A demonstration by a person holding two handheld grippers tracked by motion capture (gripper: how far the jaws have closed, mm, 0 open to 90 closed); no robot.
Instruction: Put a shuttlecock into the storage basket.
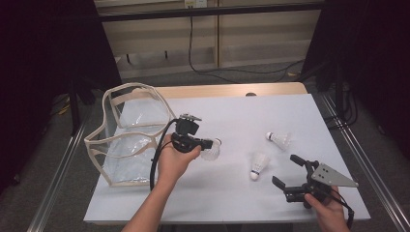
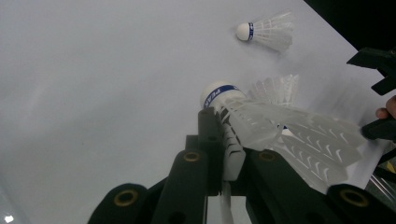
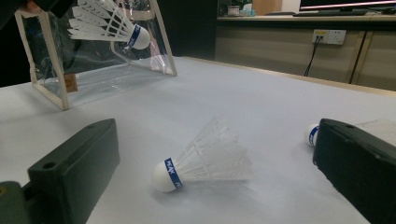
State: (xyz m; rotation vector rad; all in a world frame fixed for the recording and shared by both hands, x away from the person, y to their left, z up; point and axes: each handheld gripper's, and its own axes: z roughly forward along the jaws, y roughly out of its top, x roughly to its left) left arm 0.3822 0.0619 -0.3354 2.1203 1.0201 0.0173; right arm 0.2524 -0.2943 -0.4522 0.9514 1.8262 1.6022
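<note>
While the clear bag (image 1: pixel 126 140) at the left of the white table (image 1: pixel 232 203) lies open and, as far as we can see through its plastic, holds nothing yet, we judge the packing barely begun. Just right of the bag, our left gripper (image 1: pixel 207 143) has its jaws clamped on the feathers of one shuttlecock (image 1: pixel 212 150), lifted off the table; the left gripper view shows its skirt pinched between the black jaws, cork pointing away. Further right, a second shuttlecock (image 1: pixel 259 165) lies on its side, and a third shuttlecock (image 1: pixel 279 139) rests behind it, both untouched. At the far right, our right gripper (image 1: pixel 288 171) waits with jaws spread wide and nothing between them, near the second one. So one is in hand and not yet bagged; two remain to be picked up.
</note>
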